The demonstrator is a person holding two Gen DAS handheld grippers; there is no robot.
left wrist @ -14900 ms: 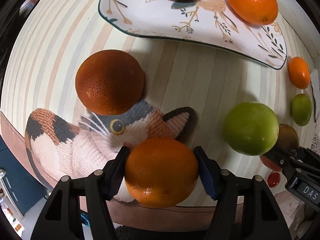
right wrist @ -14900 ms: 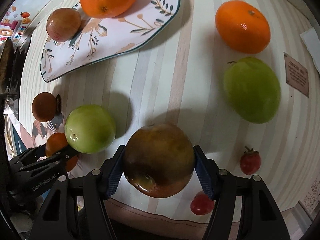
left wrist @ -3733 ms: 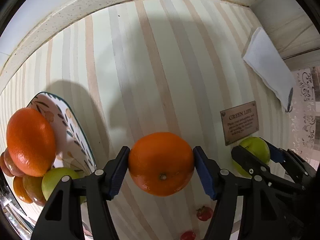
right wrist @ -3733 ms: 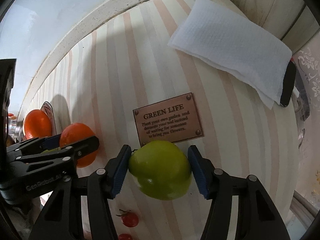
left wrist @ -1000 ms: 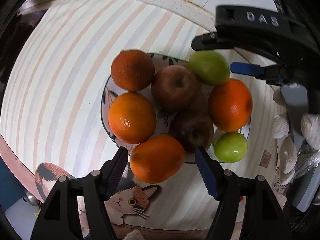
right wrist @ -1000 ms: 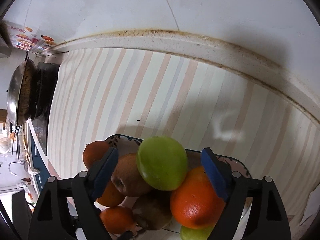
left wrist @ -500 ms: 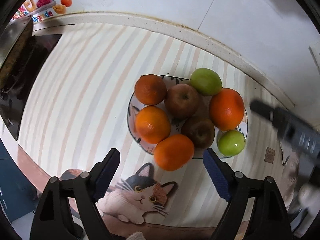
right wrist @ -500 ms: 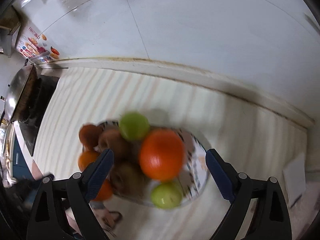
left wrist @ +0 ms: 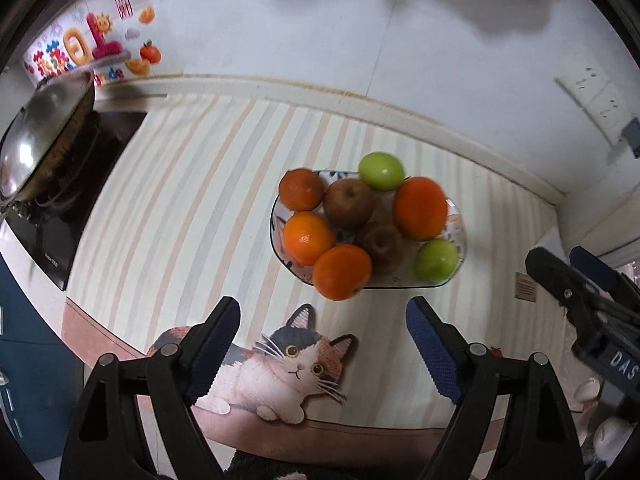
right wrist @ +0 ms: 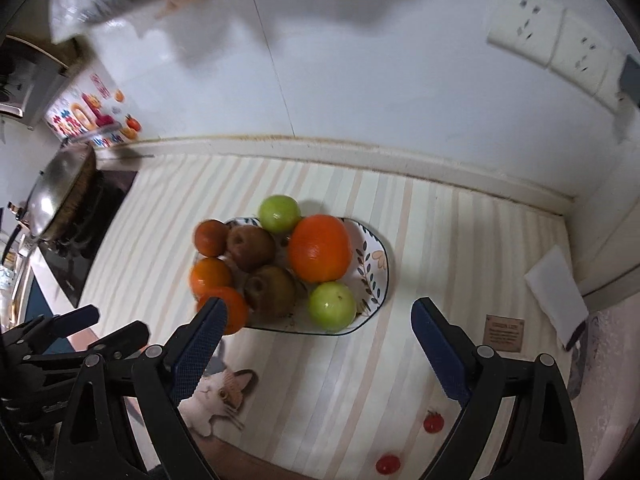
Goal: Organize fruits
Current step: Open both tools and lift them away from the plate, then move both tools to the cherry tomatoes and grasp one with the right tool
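Observation:
A floral plate [left wrist: 460, 220] [right wrist: 374, 264] on the striped counter holds several oranges, two brown apples and two green apples. The big orange [left wrist: 420, 208] [right wrist: 319, 249] lies at its right, a green apple [left wrist: 436, 260] [right wrist: 332, 305] at the near right, another green apple [left wrist: 381, 170] [right wrist: 279, 208] at the far rim. My left gripper [left wrist: 323, 340] hangs open and empty, high above the counter on the near side of the plate. My right gripper [right wrist: 316, 340] is open and empty too, above the plate's near edge. Two small red tomatoes [right wrist: 434, 422] lie on the counter at the near right.
A cat-shaped mat [left wrist: 288, 364] lies at the counter's front edge. A lidded wok [left wrist: 44, 128] sits on the black hob at the left. A small brown plaque [right wrist: 503, 330] and a white folded cloth [right wrist: 556, 292] lie at the right. The tiled wall with sockets [right wrist: 532, 36] stands behind.
Both grippers have let go of their fruit, opened wider and risen away from the plate. The orange and the green apple now rest on the plate.

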